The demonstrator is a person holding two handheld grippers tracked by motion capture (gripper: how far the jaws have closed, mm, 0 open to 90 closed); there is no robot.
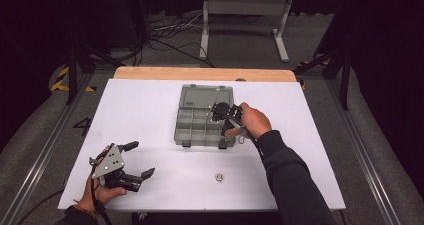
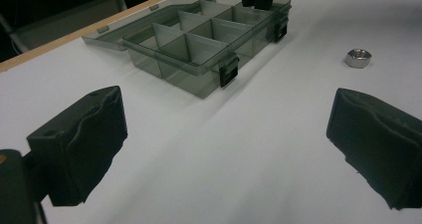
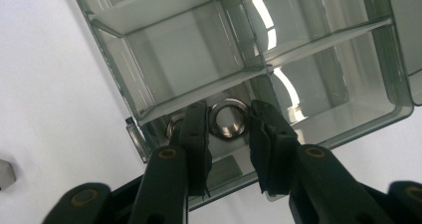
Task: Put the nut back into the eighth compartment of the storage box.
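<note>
A smoky clear organiser box lies open mid-table, its lid flat behind it. My right gripper dips into the front right compartment. In the right gripper view its jaws press on both edges of a metal washer, low in that compartment of the box. A second washer peeks from behind one jaw. My left gripper rests at the front left of the table, open wide and holding nothing. A steel hex nut lies loose on the white top, in front of the box.
In the left gripper view the box sits ahead, the nut to its right, and bare white table lies between the open gripper and both. The other compartments look empty. Beyond the table's wooden far edge are cables and a stand.
</note>
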